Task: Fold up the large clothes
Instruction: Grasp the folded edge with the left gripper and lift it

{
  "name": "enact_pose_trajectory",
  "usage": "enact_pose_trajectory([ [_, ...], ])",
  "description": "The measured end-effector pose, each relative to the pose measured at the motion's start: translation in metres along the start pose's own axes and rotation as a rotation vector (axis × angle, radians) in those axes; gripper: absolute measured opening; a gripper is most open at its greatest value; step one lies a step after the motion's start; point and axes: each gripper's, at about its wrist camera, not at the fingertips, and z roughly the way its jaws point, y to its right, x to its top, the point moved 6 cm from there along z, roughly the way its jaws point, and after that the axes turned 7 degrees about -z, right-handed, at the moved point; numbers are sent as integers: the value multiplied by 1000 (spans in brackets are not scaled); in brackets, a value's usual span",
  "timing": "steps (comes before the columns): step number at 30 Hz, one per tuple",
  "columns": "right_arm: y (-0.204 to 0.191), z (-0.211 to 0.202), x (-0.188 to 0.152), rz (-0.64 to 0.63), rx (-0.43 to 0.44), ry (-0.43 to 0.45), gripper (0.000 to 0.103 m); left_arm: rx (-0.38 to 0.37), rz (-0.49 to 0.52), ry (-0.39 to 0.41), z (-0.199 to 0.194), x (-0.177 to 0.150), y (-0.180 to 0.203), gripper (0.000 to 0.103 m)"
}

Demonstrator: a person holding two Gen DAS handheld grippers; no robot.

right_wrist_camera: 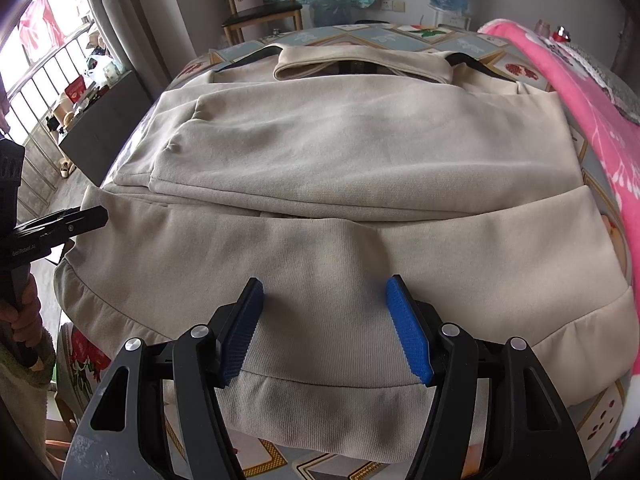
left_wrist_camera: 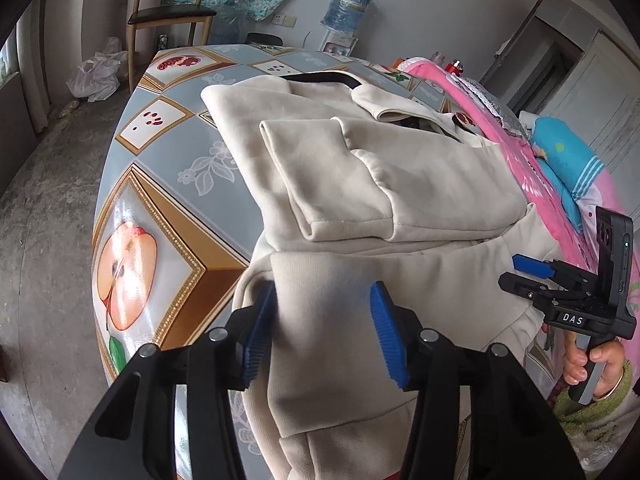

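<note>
Your sweatshirt lies across the bench, sleeves folded in, hem hanging off the near edge. Left gripper stands apart, a fold of hem between the pads but not pinched. Right gripper — lower centre of its view — stands apart too, over the hem band. It's thick, soft fleece, probably floppy — take the ribbed hem near both corners.

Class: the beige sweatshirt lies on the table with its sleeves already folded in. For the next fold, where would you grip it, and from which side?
Probably the ribbed hem of the sweatshirt, approached from the near table edge. It hangs free over the edge there, so a gripper can pinch both layers at each near corner, then carry them toward the collar.
</note>
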Motion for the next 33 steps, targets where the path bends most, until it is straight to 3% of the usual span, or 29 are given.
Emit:
enact_pose_trajectory([
  [6,0,0,0,0,0,0,61,-139,63,11,-14,-8,27,47],
  [8,-1,0,0,-1,0,0,61,-145,95,2,-14,-10,34,47],
  [12,-1,0,0,2,-1,1,61,1,105,-27,3,-7,26,47],
  [16,0,0,0,0,-1,0,61,85,146,-3,6,-6,30,41],
  [20,0,0,0,-3,-2,-3,61,142,181,33,1,-10,38,29],
  [25,0,0,0,-3,-1,4,61,167,121,80,-11,-8,38,23],
  [33,0,-2,-1,1,11,9,63,367,162,57,3,-15,48,21],
])
